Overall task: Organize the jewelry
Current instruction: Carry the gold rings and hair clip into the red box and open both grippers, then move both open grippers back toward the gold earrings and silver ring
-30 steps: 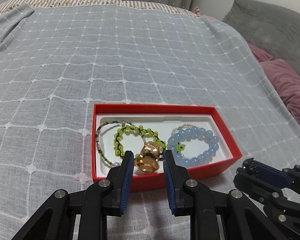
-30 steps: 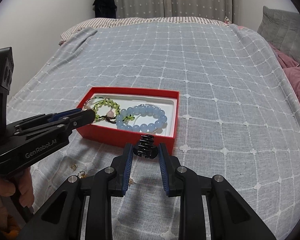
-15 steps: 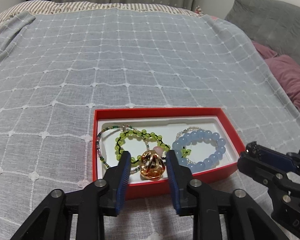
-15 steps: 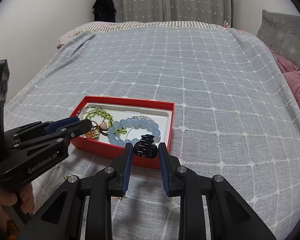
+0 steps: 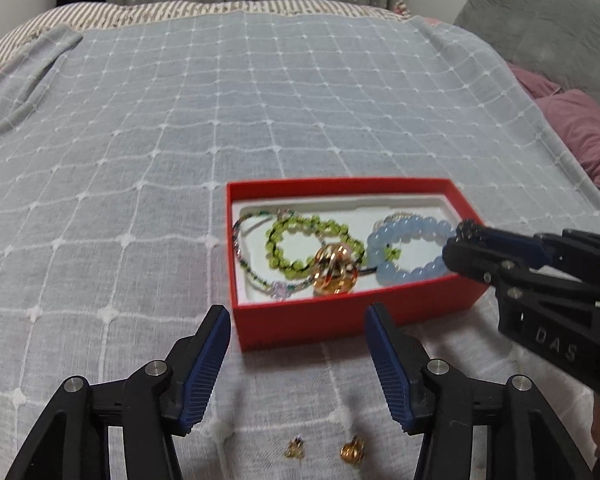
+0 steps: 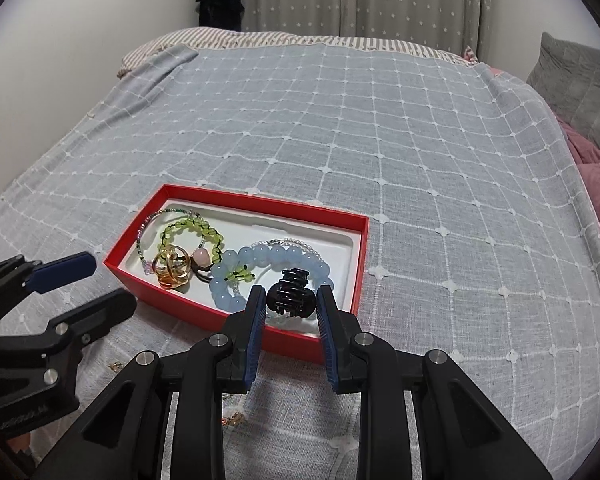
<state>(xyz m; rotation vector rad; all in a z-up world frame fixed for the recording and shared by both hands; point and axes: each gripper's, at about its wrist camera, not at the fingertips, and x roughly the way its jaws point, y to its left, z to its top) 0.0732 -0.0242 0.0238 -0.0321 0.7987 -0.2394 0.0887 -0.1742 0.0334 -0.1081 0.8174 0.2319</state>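
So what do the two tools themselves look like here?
Both are black plastic linkages with silver pivot bolts and ribbed blue pads. The left tool and right tool look alike; white lettering marks the right one's body. No cables or sleeves show.

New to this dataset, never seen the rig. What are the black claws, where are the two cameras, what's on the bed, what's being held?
The claws are handheld two-finger grippers, one per hand, each with a fisheye camera looking along its fingers. In the left wrist view the left gripper is open and empty; two small gold earrings lie on the grey bedspread below it. In the right wrist view the right gripper is shut on a black hair claw clip over the red box, which holds a blue bead bracelet, a green bead bracelet and a gold knot ornament.
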